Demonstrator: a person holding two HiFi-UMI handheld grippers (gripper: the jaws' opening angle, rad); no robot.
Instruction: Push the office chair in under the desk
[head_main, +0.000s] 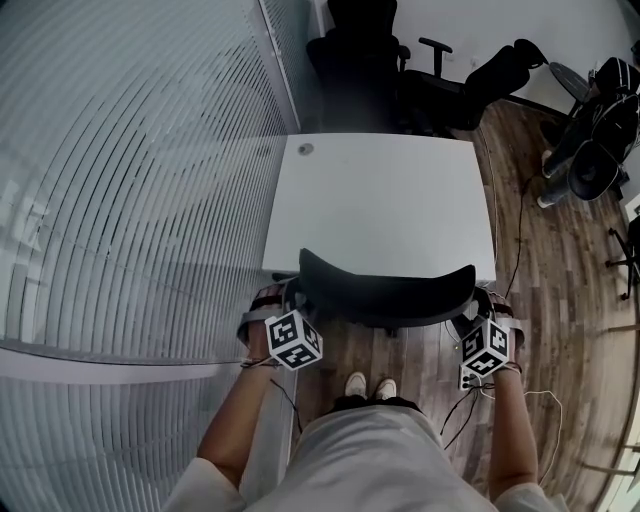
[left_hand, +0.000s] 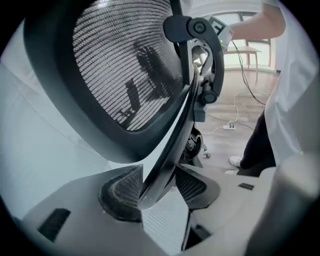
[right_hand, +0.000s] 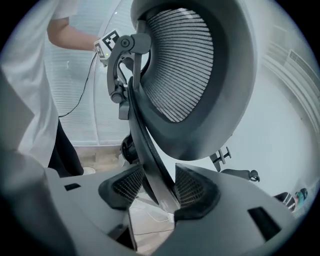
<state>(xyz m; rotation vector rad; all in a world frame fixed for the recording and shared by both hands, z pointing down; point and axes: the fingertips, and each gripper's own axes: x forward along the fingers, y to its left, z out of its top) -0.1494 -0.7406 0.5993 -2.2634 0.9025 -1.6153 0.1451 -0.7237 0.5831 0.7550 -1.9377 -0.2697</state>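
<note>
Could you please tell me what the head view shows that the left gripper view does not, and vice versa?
Only the head view: the backrest at the white desk's near edge, and black chairs beyond it. Only the left gripper view: the left tongs shut on the backrest's frame edge, and a power strip on the floor. Both: the backrest, the right tongs, a white shoe, wooden floor.

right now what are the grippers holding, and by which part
The office chair, by its backrest: left gripper clamps its left edge, right gripper its right edge.
</note>
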